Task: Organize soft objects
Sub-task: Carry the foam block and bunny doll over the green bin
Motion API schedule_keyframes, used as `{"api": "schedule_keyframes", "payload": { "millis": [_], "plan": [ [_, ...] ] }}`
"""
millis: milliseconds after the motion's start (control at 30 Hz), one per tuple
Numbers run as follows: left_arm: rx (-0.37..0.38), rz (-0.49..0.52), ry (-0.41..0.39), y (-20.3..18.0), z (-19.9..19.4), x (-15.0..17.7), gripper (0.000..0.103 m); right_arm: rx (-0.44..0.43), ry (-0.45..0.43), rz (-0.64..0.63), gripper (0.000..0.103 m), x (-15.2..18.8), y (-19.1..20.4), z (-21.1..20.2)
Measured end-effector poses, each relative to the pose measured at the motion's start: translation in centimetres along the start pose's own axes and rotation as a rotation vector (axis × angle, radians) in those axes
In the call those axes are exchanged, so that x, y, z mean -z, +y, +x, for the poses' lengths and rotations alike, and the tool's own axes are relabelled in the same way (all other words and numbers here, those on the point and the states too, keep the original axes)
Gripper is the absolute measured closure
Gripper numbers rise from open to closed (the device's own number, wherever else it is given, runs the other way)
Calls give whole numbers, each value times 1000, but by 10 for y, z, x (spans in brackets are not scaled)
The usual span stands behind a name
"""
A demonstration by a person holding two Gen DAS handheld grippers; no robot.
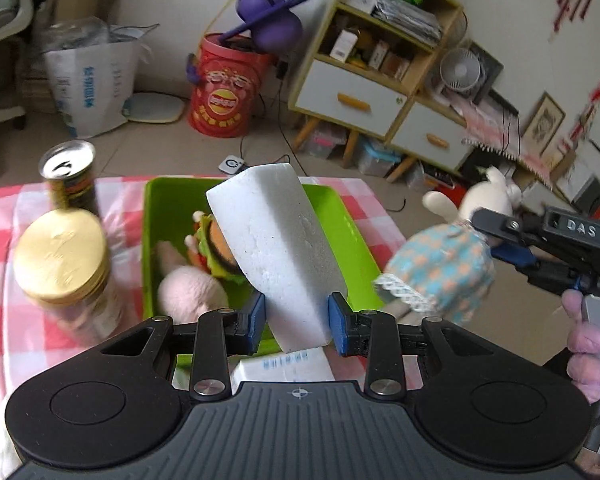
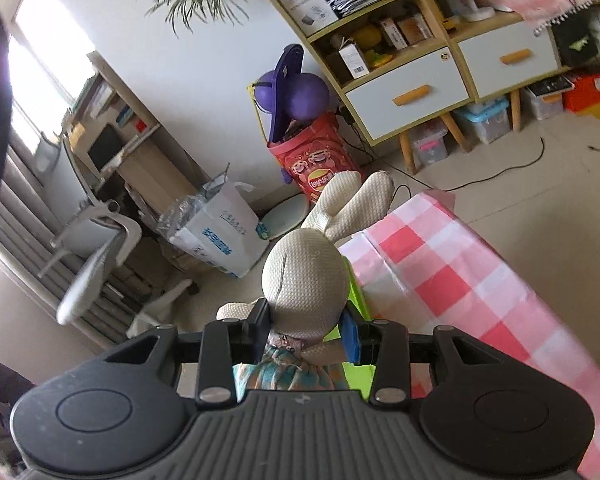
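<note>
The left claw [image 1: 297,322] squeezes a white sponge [image 1: 274,248] above the green bin [image 1: 356,232], probably to drop it in. The right claw [image 2: 306,334] pinches the bunny [image 2: 306,276] by its neck.

L claw [image 1: 297,322] clamped on foam block [image 1: 276,248]; R claw [image 2: 305,334] clamped on plush rabbit [image 2: 306,276]

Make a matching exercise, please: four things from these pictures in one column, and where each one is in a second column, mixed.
Things:
1. white foam block
2. rabbit doll
3. burger toy
4. gold-lidded jar

Places:
A. lying in the green bin
B. held in the right tool
C. standing on the checked cloth, left of the bin
D. held in the left tool

Pairs: 1-D, 2-B, 3-A, 4-C
</note>
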State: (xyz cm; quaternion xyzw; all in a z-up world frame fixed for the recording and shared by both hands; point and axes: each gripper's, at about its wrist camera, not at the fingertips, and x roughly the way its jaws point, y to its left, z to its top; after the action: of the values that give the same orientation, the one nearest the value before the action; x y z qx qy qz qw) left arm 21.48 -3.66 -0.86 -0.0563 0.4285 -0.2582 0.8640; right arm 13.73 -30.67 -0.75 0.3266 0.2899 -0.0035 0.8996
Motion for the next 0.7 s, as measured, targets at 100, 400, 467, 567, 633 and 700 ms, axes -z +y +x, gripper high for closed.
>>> {"api": "schedule_keyframes", "payload": {
  "millis": [100,400,467,567,633,700],
  "plan": [
    [29,23,44,2,22,-6,69,21,11,-41,89,-2,2,24],
    [92,86,200,4,71,-12,69,37,56,-161,89,-2,6,69],
    [94,96,224,7,76,-13,69,38,68,-207,89,-1,12,76],
    [88,93,271,13,86,-15,69,31,90,-264,89,4,20,90],
    [69,92,292,17,92,-17,69,42,102,-316,89,7,27,100],
    [58,94,302,20,95,-18,69,56,117,-380,89,10,34,110]
  ]
}}
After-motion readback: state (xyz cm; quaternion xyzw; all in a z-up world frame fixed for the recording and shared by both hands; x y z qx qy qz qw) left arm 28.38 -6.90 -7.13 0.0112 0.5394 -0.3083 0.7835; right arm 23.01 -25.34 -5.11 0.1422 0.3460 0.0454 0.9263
